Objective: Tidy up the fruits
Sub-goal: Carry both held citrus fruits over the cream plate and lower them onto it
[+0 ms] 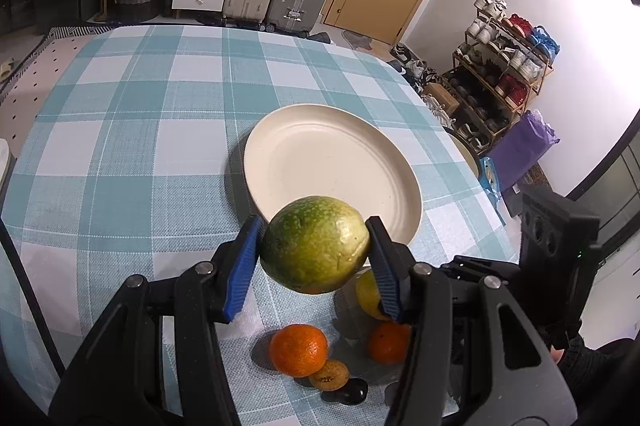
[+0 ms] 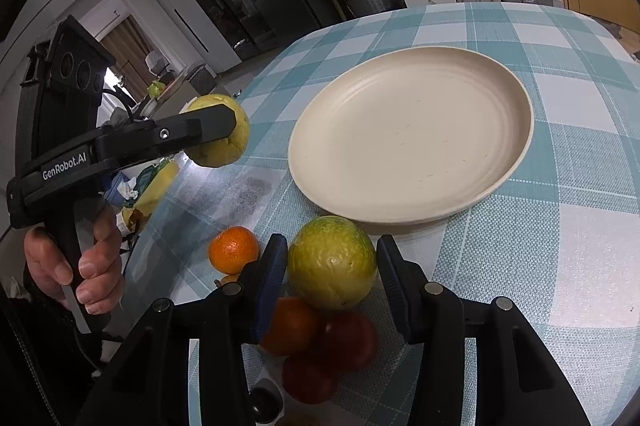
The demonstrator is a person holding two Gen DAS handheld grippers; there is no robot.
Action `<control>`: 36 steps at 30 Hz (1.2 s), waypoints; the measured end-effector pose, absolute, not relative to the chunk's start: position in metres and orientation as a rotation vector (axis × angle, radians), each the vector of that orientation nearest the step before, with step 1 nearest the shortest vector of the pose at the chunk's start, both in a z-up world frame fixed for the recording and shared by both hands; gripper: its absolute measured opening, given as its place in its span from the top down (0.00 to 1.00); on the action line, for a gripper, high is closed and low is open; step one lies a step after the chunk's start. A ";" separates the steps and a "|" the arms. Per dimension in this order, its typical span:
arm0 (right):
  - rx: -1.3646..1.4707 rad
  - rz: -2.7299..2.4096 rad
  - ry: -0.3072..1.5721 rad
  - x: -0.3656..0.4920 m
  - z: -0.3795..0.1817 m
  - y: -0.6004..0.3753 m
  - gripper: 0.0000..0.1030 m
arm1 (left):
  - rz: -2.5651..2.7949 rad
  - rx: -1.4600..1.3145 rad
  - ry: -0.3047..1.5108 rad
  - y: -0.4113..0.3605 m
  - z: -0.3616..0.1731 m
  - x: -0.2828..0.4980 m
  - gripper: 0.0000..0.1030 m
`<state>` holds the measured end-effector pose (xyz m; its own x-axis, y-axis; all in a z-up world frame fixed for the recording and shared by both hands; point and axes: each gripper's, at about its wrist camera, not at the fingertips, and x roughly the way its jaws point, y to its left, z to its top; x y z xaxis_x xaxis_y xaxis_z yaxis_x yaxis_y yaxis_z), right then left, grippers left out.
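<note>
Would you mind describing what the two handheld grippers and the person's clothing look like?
Both grippers are matte black plastic with silver pivot bolts and blue ribbed pads. The left gripper, seen from the right wrist view, carries white "GenRobot.AI" lettering, a pistol-style handle, a black housing with round holes, and a black cable. The right gripper looks identical. A dark sleeve is worn.

One cream plate (image 2: 412, 134), twelve o'clock. Two green-yellow citrus (image 1: 316, 244), centre. Two tangerines (image 1: 298, 350), six o'clock. Two red fruits (image 2: 348, 340), six o'clock. One kiwi (image 1: 330, 374) and one dark plum-like fruit (image 1: 352, 392), also six o'clock.
</note>
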<state>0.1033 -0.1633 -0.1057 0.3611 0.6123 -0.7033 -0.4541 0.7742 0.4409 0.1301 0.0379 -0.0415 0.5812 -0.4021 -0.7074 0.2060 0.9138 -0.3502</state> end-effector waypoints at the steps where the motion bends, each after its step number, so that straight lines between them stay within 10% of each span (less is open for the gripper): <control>1: 0.173 0.692 0.994 0.103 -0.107 -0.161 0.54 | -0.358 -0.241 0.883 0.038 -0.042 0.131 0.52; 36: 0.149 0.596 0.756 0.200 -0.056 -0.187 0.54 | -0.427 -0.260 0.968 0.000 -0.056 0.262 0.52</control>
<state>0.2002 -0.1868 -0.0559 0.5722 0.5577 -0.6013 -0.4540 0.8260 0.3341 0.2623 -0.0004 -0.0559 0.4934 -0.4610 -0.7376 0.2336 0.8871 -0.3982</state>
